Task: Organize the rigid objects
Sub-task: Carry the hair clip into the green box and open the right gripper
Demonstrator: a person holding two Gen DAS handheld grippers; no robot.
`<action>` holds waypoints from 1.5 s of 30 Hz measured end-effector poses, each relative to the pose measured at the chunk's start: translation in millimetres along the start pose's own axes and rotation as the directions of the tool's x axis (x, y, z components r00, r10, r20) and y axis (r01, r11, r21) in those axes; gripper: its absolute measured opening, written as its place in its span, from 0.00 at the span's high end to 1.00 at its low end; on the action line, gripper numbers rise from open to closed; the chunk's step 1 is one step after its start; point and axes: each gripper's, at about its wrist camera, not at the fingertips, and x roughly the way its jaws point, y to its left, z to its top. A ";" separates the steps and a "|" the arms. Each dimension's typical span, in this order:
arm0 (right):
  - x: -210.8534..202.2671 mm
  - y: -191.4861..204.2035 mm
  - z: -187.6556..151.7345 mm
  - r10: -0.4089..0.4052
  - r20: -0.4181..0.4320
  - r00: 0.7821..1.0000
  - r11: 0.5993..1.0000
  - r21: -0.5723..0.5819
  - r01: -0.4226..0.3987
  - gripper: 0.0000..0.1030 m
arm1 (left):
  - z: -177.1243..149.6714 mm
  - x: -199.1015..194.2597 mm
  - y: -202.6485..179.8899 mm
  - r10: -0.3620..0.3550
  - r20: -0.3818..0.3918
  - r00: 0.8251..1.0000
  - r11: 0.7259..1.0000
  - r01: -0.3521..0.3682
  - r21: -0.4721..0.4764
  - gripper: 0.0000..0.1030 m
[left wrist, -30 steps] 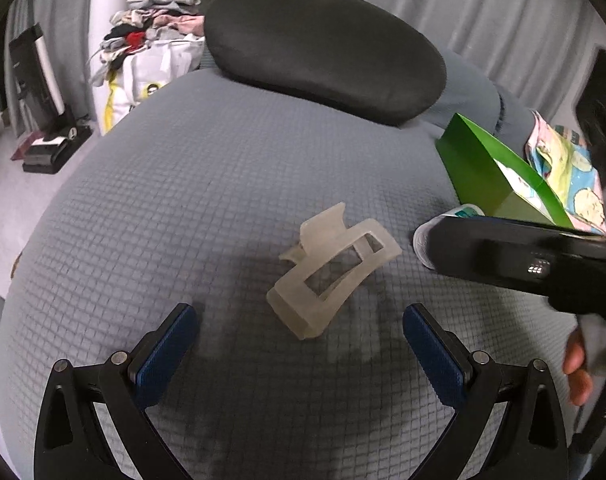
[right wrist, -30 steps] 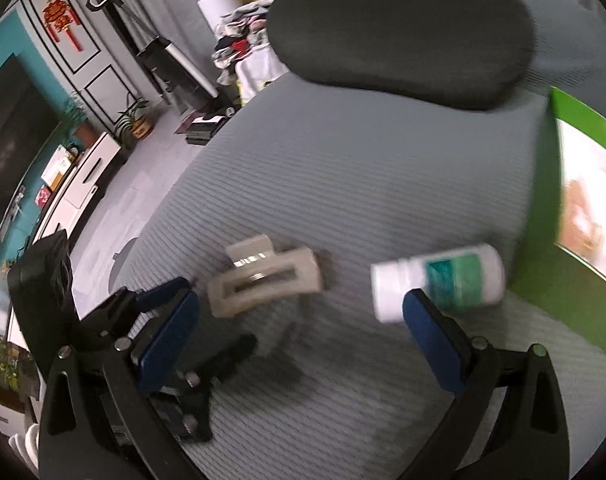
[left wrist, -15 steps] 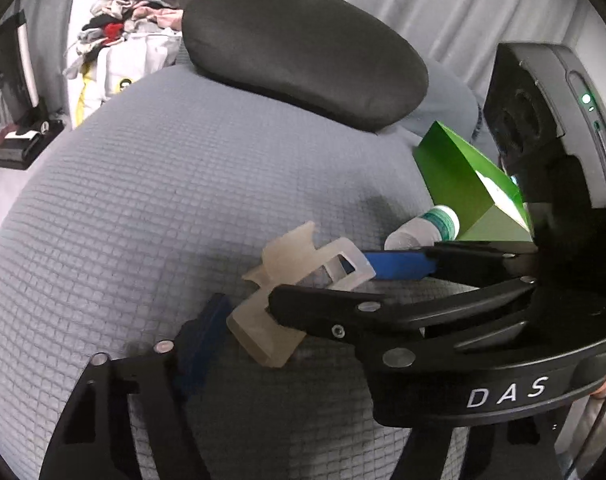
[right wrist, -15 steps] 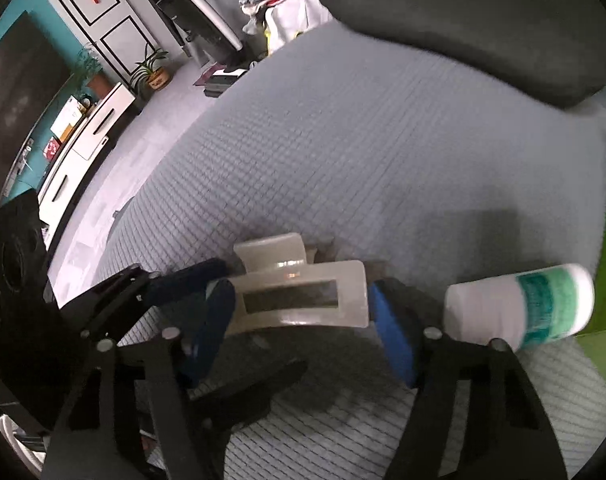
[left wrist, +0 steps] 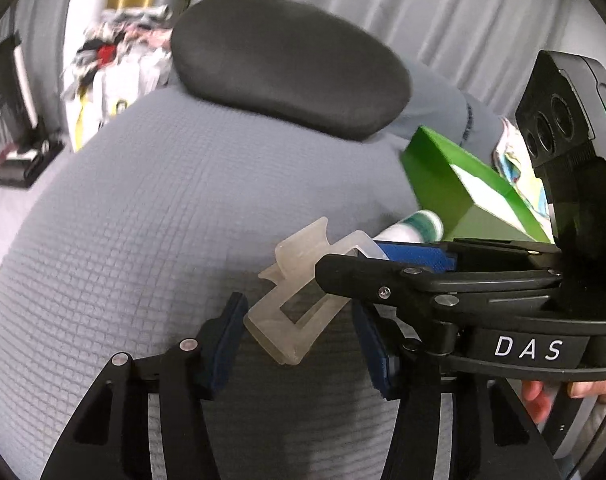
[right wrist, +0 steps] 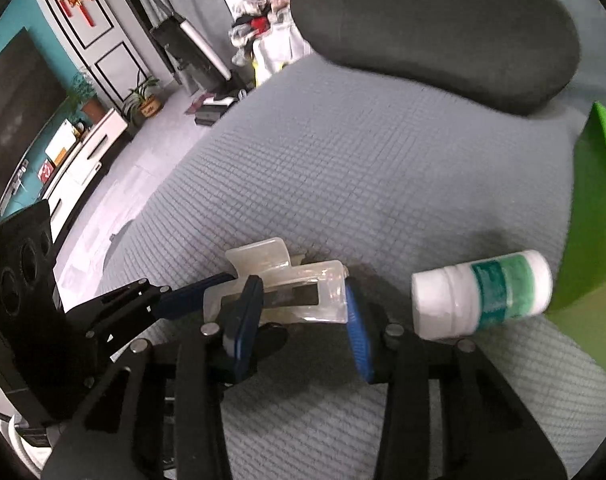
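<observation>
Since 1 s ago: both grippers converged on clip (left wrist: 299, 300), which then lay alone on grey cushion (left wrist: 143, 220).

Right gripper (right wrist: 303, 320): narrowed from wide open, pads touching clip's 2 ends, grasping it.

Left gripper (left wrist: 299, 344): also narrowed, pads flank clip's near end, small gaps visible, not yet clamped.

Clip on cushion or barely lifted; cannot tell.

Judgement: pickup of clip underway, placement pending.

Bottle (right wrist: 483, 296) on its side just right of clip, beside green box (right wrist: 595, 216).

Box: contents not visible.
</observation>
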 end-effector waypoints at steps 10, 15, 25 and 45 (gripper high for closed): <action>-95.4 -35.5 1.5 -0.105 0.187 0.977 0.994 0.057 0.096 0.62 | 43.6 -17.5 -84.5 -0.102 0.056 0.993 0.980 0.090 0.179 0.47; -144.0 -82.3 2.2 -0.187 0.246 0.951 0.978 0.143 0.155 0.62 | 66.0 -1.6 -142.2 -0.172 0.052 0.984 0.951 0.152 0.268 0.47; -187.1 -146.8 -12.8 -0.279 0.272 0.921 0.947 0.238 0.216 0.62 | 86.8 36.2 -208.5 -0.251 -0.027 0.967 0.916 0.247 0.317 0.47; -169.5 -210.7 -25.0 -0.380 0.226 0.897 0.869 0.421 0.262 0.20 | 95.1 90.3 -239.4 -0.133 -0.093 0.987 0.923 0.158 0.352 0.03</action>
